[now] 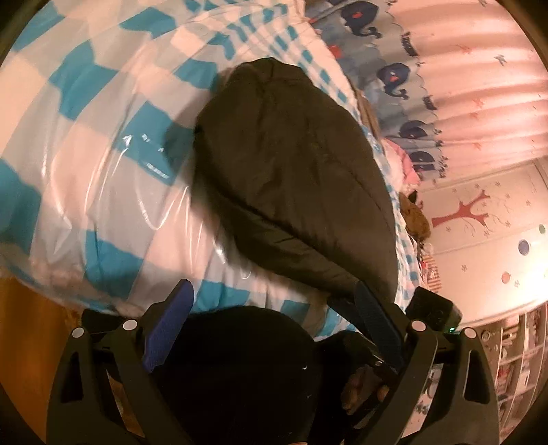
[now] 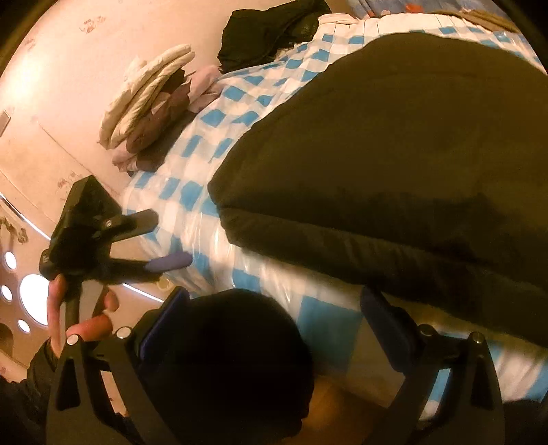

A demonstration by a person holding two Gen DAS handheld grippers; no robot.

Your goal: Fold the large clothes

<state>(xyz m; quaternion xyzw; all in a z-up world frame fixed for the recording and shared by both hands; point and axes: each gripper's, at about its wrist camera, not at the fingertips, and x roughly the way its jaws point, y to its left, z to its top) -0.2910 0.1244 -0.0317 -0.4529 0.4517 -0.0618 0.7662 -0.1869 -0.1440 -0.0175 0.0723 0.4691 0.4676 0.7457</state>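
left wrist view: the left hand-held gripper point(image 1: 270, 328) has its blue-padded fingers point(image 1: 167, 328) spread wide apart with nothing between them. just beyond it a dark padded jacket point(image 1: 294, 178) lies folded into a long bundle on the bed point(image 1: 85, 143), whose blue-and-white checked cover is under clear plastic. the jacket's near end sits right behind the right-side finger; whether they touch cannot be told. a curtain with whale prints point(image 1: 394, 78) hangs past the bed, and a pink wall with a tree sticker point(image 1: 472, 212) stands to the right.

right wrist view: the right hand-held gripper point(image 2: 274, 328) is also spread open and empty, just short of the bed edge point(image 2: 322, 325). the jacket point(image 2: 394, 154) fills the upper right, lying on the checked cover. at left, a hand point(image 2: 68, 315) holds the left hand-held gripper point(image 2: 167, 239), fingers apart, over the bed's corner. a stack of folded clothes point(image 2: 150, 109) and a dark garment point(image 2: 270, 30) rest farther along the bed.
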